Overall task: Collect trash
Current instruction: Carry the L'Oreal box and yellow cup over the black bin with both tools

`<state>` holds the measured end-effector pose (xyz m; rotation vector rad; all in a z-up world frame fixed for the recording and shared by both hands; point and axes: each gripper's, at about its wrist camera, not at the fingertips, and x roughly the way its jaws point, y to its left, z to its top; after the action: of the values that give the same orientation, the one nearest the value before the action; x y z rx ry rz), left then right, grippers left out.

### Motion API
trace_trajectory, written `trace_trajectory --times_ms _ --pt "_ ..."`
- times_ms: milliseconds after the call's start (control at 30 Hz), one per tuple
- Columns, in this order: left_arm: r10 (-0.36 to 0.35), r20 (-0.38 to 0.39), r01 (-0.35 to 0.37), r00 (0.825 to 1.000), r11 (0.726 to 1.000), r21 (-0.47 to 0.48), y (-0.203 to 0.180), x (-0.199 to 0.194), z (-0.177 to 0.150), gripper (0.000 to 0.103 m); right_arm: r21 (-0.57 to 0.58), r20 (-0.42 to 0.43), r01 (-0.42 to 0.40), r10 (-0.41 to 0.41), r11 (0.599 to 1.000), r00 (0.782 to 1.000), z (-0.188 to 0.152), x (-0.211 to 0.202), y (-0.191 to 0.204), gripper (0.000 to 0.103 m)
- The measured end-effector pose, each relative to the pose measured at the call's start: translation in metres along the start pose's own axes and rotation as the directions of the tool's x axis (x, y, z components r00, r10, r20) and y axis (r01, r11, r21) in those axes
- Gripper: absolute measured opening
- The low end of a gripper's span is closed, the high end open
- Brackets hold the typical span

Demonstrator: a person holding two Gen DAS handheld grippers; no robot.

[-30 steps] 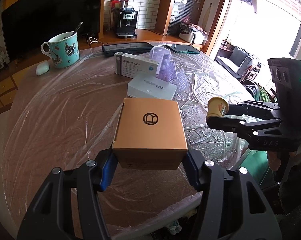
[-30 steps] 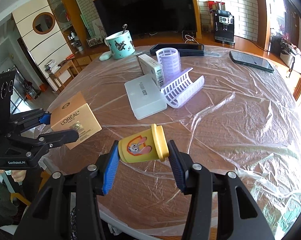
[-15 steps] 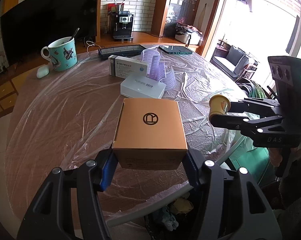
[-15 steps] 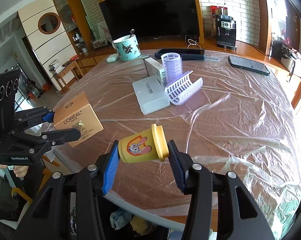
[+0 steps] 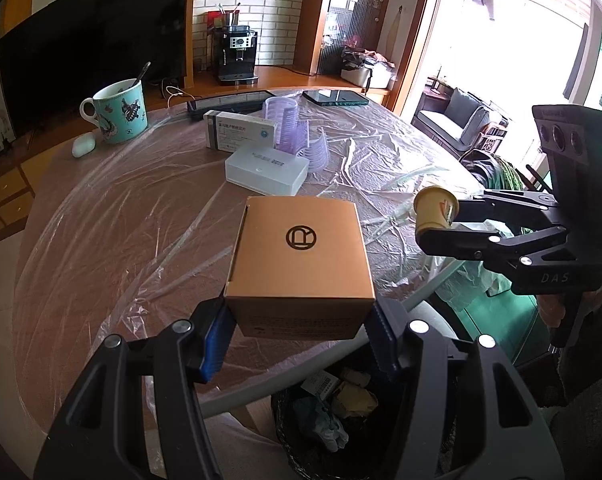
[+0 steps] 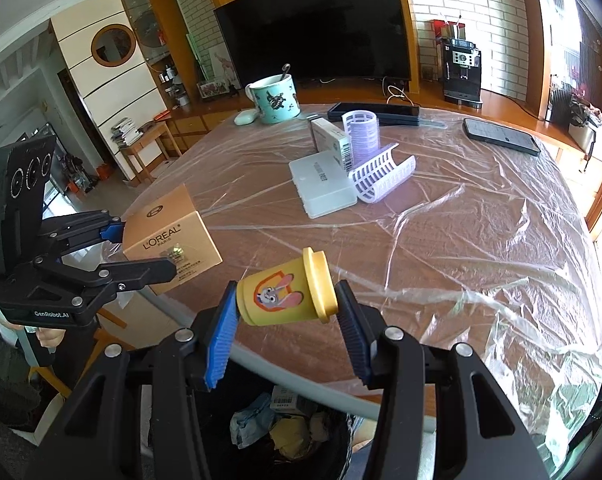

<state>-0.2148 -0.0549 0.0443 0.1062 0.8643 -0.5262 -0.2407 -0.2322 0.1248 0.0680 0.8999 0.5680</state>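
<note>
Golden cardboard box (image 5: 299,268) sits tight between the blue pads of my left gripper (image 5: 301,332), whose jaws are closed on its two sides. I hold it out past the edge of the plastic-covered round bench (image 5: 141,216) so it hangs over the black trash bin (image 5: 365,420) below. Next, to the right, my right gripper (image 6: 287,322) has its jaws squeezed on the ends of a small yellow plastic tub with a cartoon bunny (image 6: 287,294), lying sideways. It hangs over the bin too. Inside the bin I see crumpled paper and wrappers. I think both things are ready to drop in when the jaws let go.
</note>
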Motion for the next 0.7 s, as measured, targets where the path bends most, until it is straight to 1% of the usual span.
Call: trace_trajectory --times_ms 367,700 --pt "-0.015 -0.004 0.015 1.000 1.000 0.027 -0.017 -0.010 -0.015 0.059 0.008 -0.014 -0.030 0.030 1.000 0.999 -0.021 -0.009 0.005 0.048" --pt "-0.039 -0.041 0.041 0.998 0.997 0.061 -0.034 -0.012 -0.035 0.059 -0.002 -0.042 -0.053 0.053 0.999 0.998 -0.041 -0.015 0.012 0.048"
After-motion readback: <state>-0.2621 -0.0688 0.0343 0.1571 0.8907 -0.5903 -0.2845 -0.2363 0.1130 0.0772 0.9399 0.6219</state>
